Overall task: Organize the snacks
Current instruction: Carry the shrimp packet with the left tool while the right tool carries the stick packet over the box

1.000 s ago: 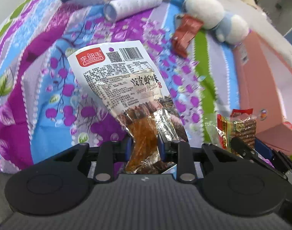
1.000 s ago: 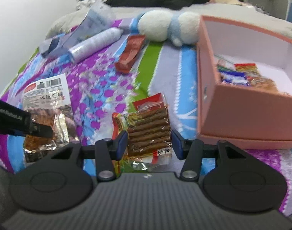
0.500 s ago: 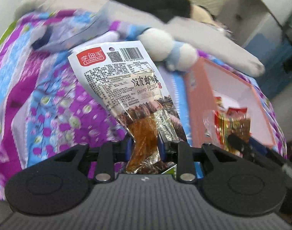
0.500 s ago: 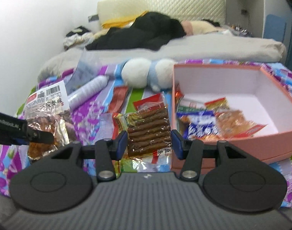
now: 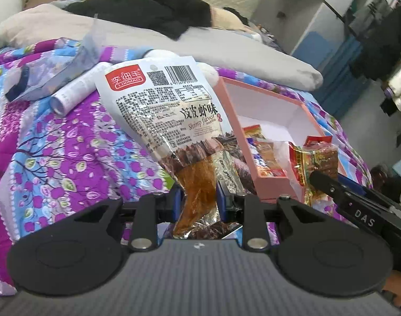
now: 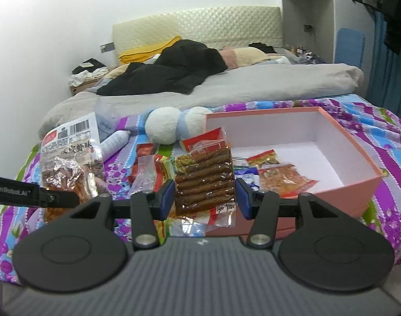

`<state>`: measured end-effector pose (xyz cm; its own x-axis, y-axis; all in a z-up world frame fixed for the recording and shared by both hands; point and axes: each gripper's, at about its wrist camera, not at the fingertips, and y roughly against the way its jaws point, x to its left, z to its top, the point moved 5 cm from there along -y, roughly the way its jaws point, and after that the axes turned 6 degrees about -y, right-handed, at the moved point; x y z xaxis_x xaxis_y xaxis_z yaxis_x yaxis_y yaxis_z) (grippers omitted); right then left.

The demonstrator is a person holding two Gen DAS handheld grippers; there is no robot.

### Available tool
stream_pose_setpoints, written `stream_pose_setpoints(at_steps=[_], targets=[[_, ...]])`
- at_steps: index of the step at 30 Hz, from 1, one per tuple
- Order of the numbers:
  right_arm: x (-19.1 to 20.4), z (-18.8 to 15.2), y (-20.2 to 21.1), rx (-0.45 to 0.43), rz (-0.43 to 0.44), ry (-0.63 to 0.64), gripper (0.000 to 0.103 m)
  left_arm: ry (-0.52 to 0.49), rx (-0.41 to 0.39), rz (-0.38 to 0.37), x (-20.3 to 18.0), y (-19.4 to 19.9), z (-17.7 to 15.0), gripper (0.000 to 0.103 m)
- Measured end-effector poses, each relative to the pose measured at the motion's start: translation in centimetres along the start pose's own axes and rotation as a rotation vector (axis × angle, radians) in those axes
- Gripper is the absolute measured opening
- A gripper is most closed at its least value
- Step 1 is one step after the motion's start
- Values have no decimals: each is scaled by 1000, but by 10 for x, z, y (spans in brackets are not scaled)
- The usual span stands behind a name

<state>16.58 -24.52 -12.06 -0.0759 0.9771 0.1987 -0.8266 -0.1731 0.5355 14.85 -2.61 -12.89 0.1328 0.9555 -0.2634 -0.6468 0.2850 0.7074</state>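
Left wrist: shrimp packet (image 5: 171, 115) (upright) between hand-held gripper (image 5: 196, 197)

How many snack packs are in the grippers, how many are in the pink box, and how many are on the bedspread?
In the grippers: 2, the shrimp flavor pack in the left gripper, the brown stick pack in the right gripper
Visible in the pink box: at least 3
On the bedspread: 1 red pack
Total: at least 6
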Motion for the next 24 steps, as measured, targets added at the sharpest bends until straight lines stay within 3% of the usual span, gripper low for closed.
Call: stream_pose_setpoints(at_steps=[11, 24], targets=[[-33, 9, -3, 3, -42, -51, 52, -57, 5, -62, -41, -33, 27, 31], [-86, 39, -65, 52, -72, -97, 52, -119, 75, -90, -80, -120, 79, 31]])
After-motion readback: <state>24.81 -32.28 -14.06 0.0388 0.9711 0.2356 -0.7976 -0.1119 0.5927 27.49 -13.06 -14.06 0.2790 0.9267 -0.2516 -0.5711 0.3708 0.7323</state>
